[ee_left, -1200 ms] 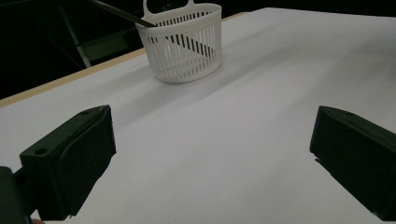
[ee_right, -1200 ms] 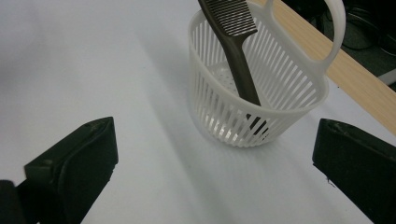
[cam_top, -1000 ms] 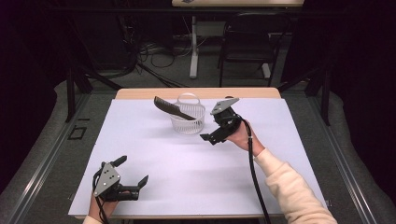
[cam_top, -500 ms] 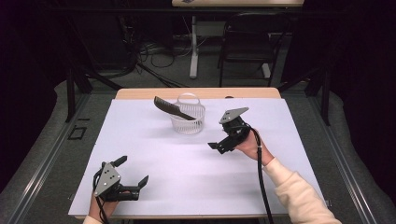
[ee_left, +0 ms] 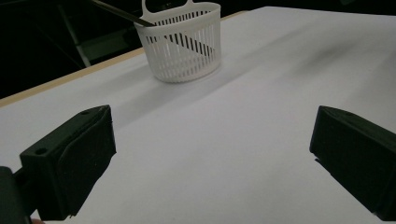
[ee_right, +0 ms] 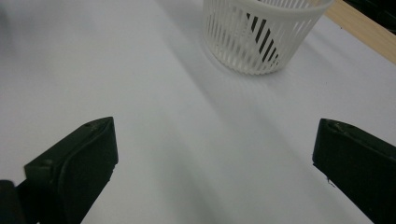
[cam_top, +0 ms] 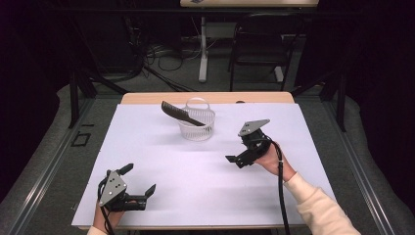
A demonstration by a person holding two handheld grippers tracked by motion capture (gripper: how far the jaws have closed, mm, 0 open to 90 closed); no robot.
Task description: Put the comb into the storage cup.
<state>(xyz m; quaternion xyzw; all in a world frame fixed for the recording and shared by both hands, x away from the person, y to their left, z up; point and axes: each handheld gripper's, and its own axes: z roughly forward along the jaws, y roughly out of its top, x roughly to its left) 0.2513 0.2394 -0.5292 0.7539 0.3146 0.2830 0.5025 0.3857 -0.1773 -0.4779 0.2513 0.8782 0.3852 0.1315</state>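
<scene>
A white sheet (cam_top: 205, 171) is covering the table (cam_top: 147, 98), whose wooden edge is showing at the far side. A white basket (cam_top: 196, 125) is standing on the sheet, ahead of the left gripper (cam_top: 139, 183) and well apart from it.

Basket (cam_top: 196, 124) toward the far middle of the desk (cam_top: 205, 196), comb (cam_top: 179, 113) in it, leaning out over its left rim, left hand-held gripper (cam_top: 138, 179) at the near left corner, right hand-held gripper (cam_top: 236, 155) right of centre, nearer than the basket.
</scene>
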